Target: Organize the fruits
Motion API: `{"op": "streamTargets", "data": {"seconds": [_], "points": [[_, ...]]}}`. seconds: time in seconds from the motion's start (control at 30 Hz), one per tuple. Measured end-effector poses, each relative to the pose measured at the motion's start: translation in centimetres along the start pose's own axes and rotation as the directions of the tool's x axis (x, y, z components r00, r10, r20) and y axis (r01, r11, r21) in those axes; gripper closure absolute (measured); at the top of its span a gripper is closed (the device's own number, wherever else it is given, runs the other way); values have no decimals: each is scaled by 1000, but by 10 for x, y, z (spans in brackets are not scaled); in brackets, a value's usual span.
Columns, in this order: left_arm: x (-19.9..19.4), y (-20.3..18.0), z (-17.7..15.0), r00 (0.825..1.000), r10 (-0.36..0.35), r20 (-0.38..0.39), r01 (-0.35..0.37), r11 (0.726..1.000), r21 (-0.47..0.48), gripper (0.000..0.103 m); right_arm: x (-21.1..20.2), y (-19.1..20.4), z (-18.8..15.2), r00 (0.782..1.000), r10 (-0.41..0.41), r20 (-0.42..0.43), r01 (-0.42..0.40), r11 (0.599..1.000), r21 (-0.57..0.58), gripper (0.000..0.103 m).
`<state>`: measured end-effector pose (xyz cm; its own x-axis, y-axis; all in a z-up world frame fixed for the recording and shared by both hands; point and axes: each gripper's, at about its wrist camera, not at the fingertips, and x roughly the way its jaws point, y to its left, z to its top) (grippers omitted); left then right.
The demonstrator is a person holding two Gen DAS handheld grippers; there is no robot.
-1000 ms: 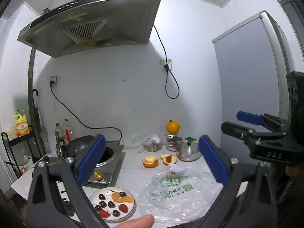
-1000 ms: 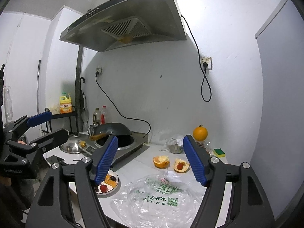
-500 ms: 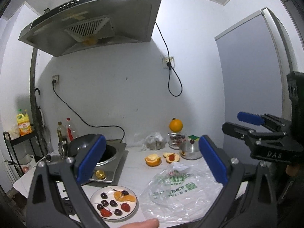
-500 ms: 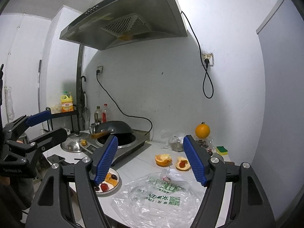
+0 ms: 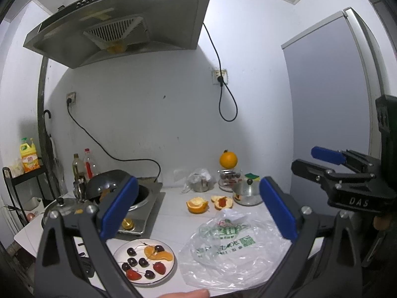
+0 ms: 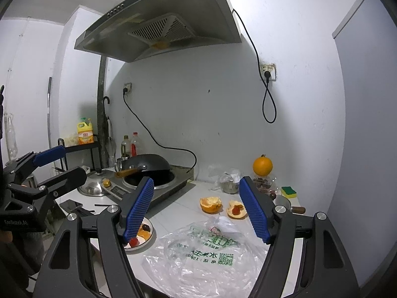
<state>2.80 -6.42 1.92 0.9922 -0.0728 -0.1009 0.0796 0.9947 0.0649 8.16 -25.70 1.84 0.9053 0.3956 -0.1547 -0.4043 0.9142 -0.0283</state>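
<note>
My left gripper (image 5: pixel 198 186) is open and empty, held above the counter's front edge. Below it a white plate (image 5: pixel 171 265) holds cherries, strawberries and orange segments. A crumpled clear plastic bag (image 5: pixel 230 248) lies to the right of the plate. My right gripper (image 6: pixel 196 183) is open too, with nothing between its fingers, and hangs over the bag (image 6: pixel 206 260). Behind the bag are an orange peel half (image 6: pixel 210 204) and a second peel half with a strawberry in it (image 6: pixel 237 211). A whole orange (image 6: pixel 262 166) sits on a jar at the back.
A black wok (image 6: pixel 148 165) rests on the induction cooker at the left, with a steel lid (image 6: pixel 91 190) and a phone (image 6: pixel 70 204) nearby. At the back right are a small steel pot (image 5: pixel 247 193), a sponge (image 6: pixel 289 191) and the grey fridge (image 5: pixel 330 104). A range hood (image 5: pixel 119 22) hangs overhead.
</note>
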Motion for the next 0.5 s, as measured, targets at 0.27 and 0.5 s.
{"op": "streamTargets", "data": {"seconds": [0.27,0.5], "points": [[1,0,1,1000,-3,-2,3,1000,-6,4,0,0,0,1000,-4,-4,4,1000,1,28],[1,-1,1,1000,-3,-1,3,1000,-5,4,0,0,0,1000,-5,-4,5,1000,1,28]]}}
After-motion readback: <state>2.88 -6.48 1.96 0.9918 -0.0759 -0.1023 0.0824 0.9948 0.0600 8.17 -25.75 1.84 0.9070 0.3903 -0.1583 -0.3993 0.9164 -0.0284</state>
